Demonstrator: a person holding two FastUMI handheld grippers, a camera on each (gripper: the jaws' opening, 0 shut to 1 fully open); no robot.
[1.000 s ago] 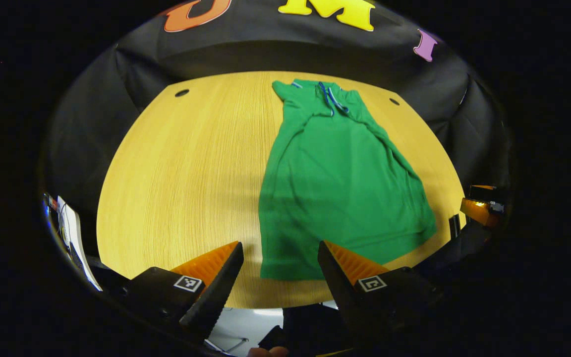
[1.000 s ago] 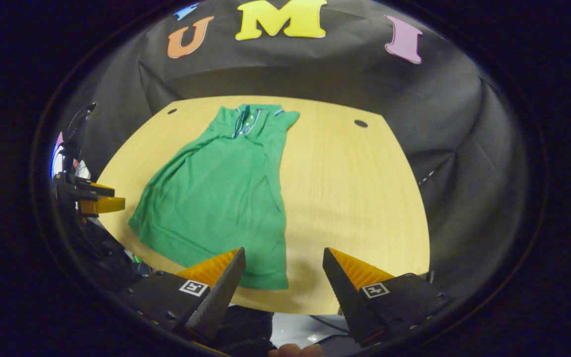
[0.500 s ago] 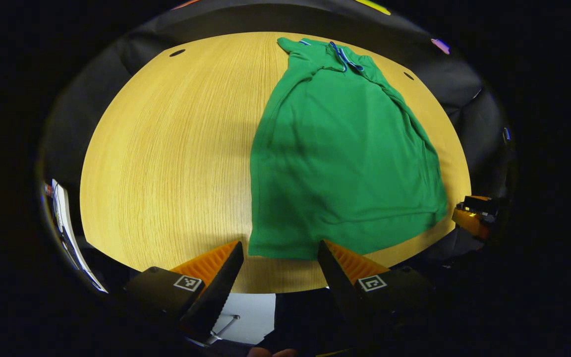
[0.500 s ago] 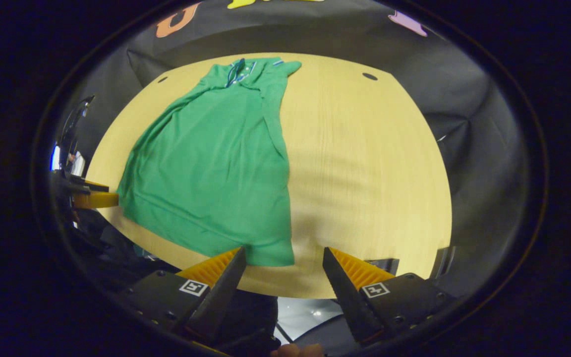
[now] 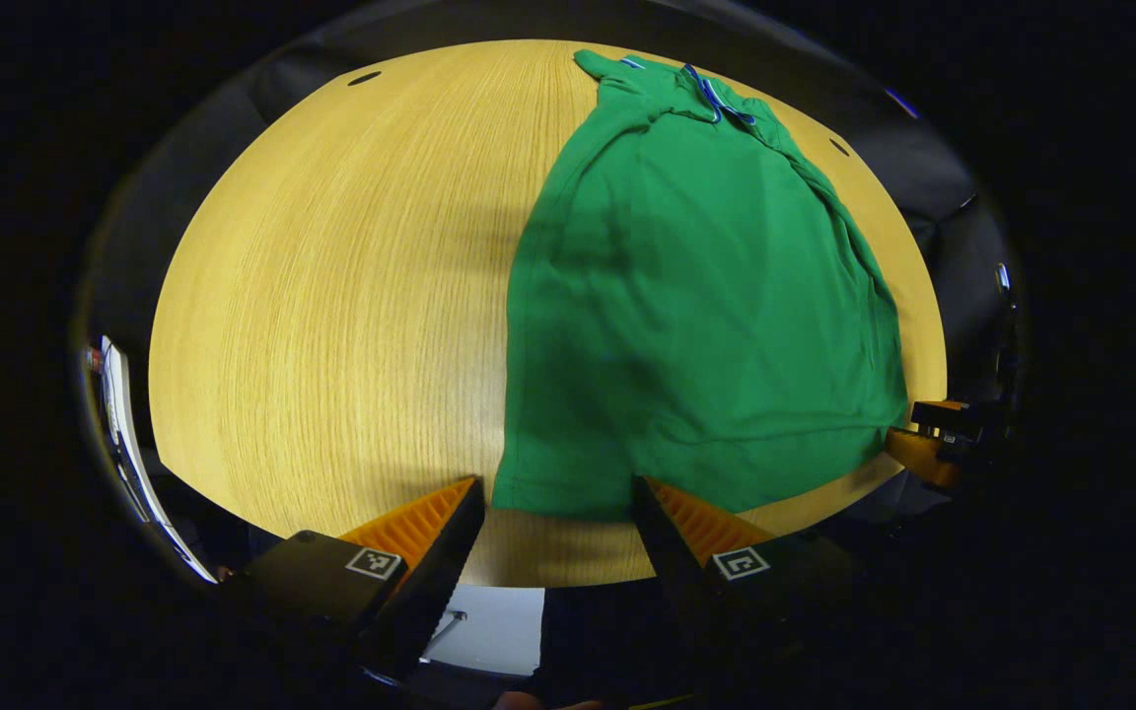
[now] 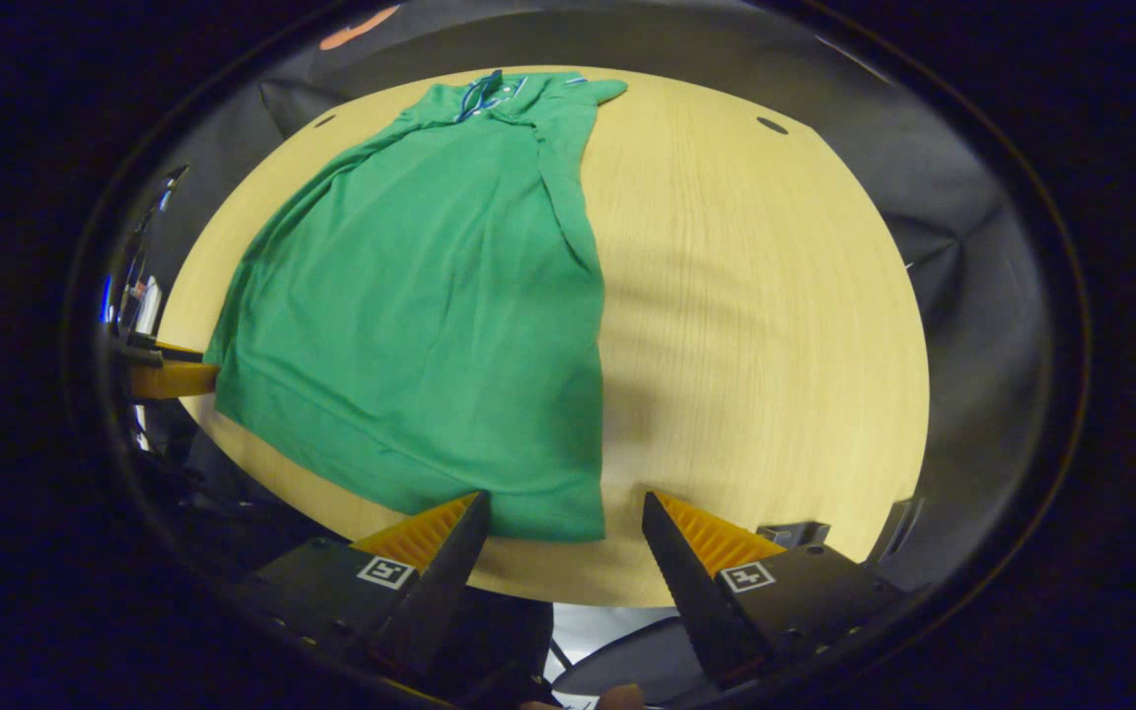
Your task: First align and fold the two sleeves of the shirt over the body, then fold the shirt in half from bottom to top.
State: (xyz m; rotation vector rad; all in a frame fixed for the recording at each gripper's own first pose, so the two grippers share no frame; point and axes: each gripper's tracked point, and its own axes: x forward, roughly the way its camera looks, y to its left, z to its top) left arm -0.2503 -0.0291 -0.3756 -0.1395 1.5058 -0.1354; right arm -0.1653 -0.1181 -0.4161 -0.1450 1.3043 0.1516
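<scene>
Left gripper view: a pale wood-grain table with dark round holes near its far corners, backed by the booth's black cloth wall; the floor shows pale below the near edge. A green shirt lies flat on the right half of the table, collar at the far end, sleeves folded over the body, hem along the near edge. The left gripper hovers at the near edge with jaws spread — the shirt's near-left hem corner lies between them, untouched. The right gripper appears at the far right, just beside the hem's other corner; its jaws cannot be judged here. Right gripper view: the same table and wall, the shirt on the left half. The right gripper has jaws spread around the near-right hem corner — not pinching it. The left gripper shows at the left edge.
</scene>
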